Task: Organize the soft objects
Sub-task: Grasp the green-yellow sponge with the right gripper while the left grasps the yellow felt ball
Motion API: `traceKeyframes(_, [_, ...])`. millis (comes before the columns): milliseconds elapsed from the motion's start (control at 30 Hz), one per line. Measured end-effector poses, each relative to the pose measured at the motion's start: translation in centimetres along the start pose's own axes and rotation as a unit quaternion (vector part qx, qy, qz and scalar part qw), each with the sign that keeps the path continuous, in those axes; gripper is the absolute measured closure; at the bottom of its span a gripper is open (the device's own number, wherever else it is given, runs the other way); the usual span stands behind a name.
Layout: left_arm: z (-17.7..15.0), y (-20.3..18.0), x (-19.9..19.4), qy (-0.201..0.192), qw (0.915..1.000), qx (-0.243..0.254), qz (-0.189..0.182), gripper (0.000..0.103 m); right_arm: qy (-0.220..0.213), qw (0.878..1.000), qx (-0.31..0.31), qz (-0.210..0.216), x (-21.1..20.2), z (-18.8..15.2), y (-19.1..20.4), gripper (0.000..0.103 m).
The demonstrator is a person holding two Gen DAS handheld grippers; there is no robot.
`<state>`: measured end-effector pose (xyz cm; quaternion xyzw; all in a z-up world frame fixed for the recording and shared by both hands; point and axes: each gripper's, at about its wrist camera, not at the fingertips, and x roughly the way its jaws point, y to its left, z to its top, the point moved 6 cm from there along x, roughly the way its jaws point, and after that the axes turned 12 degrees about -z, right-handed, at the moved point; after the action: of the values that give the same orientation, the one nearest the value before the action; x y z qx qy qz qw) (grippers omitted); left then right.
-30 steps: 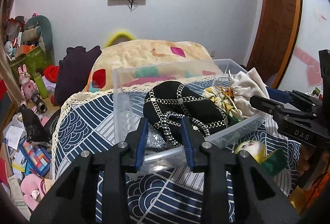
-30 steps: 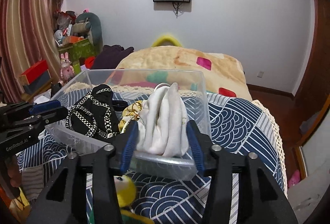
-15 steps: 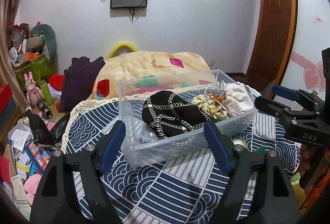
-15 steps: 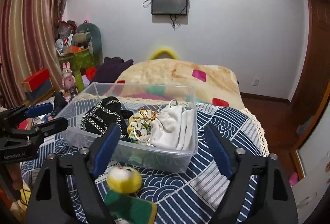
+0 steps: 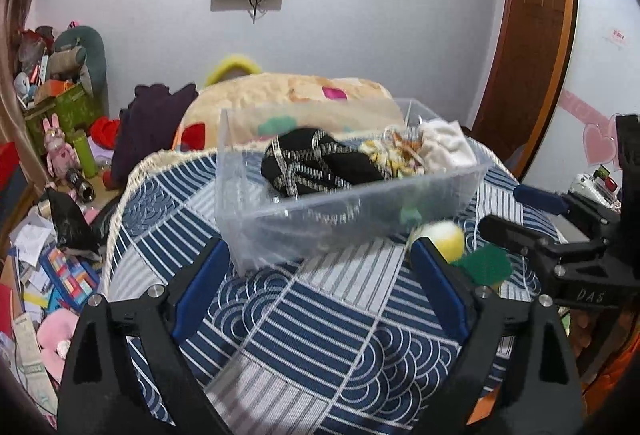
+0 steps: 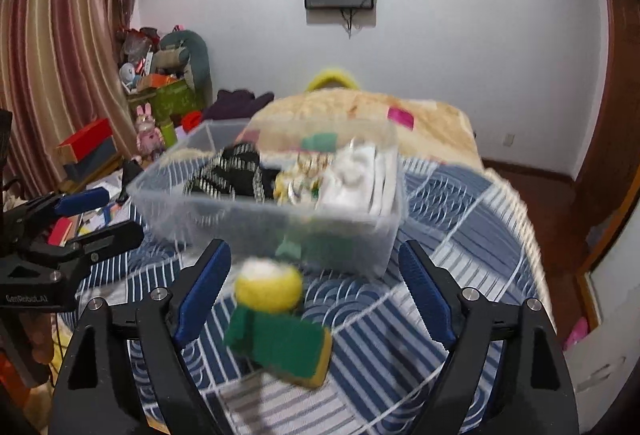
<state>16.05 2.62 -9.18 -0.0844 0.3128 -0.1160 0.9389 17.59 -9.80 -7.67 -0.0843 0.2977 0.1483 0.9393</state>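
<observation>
A clear plastic bin [image 5: 352,211] [image 6: 224,219] stands on the blue patterned bedspread [image 5: 320,335]. It holds a black item with white chain pattern [image 5: 316,167], a yellow floral piece [image 5: 392,155] and a white cloth [image 5: 444,147] [image 6: 356,179]. A yellow ball [image 6: 268,285] [image 5: 444,239] and a green-and-yellow sponge [image 6: 280,345] [image 5: 486,263] lie on the bedspread in front of the bin. My left gripper [image 5: 320,283] is open and empty, short of the bin. My right gripper [image 6: 314,287] is open and empty, with the ball and sponge between its fingers.
A beige blanket [image 5: 304,103] lies behind the bin. A cluttered floor with toys, boxes and papers [image 5: 44,227] lies at the left of the bed. A wooden door [image 5: 524,47] is at the right. The bed edge drops off at the right [image 6: 532,235].
Both grippers opened and let go of the bin's front wall, then pulled back from it. The ball and sponge have come into fuller view in front of the bin.
</observation>
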Motion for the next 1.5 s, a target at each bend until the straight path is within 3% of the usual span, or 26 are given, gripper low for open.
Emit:
traceKeyframes(300, [-2.6, 0.2, 1.5, 0.038, 0.9992, -0.014, -0.005, 0.010, 0.055, 0.998, -0.008, 0.031, 1.3, -3.2, 1.2, 0.019])
traceKeyframes(533, [-3.2, -0.3, 2.3, 0.052, 0.9984, -0.017, -0.014, 0.010, 0.077, 0.996, -0.024, 0.032, 2.3, -4.7, 1.8, 0.021])
traceKeyframes(700, [-3.1, -1.7, 3.1, 0.061, 0.9979, -0.006, -0.023, 0.010, 0.073, 0.996, -0.010, 0.047, 1.5, -4.8, 0.6, 0.038])
traceKeyframes(1233, [-1.7, -6.9, 6.9, 0.068, 0.9944, 0.014, -0.079, 0.011, 0.040, 0.999, 0.012, -0.005, -0.8, -4.0, -4.5, 0.040])
traceKeyframes(1400, [-2.2, -8.1, 8.1, 0.082, 0.9892, 0.005, -0.122, 0.028, 0.040, 0.999, 0.025, -0.016, -1.0, -3.9, -5.8, 0.040])
traceKeyframes(1500, [-2.3, -8.9, 8.3, 0.078, 0.9886, 0.012, -0.128, 0.034, 0.042, 0.999, 0.028, -0.018, -1.1, -4.1, -6.0, 0.040])
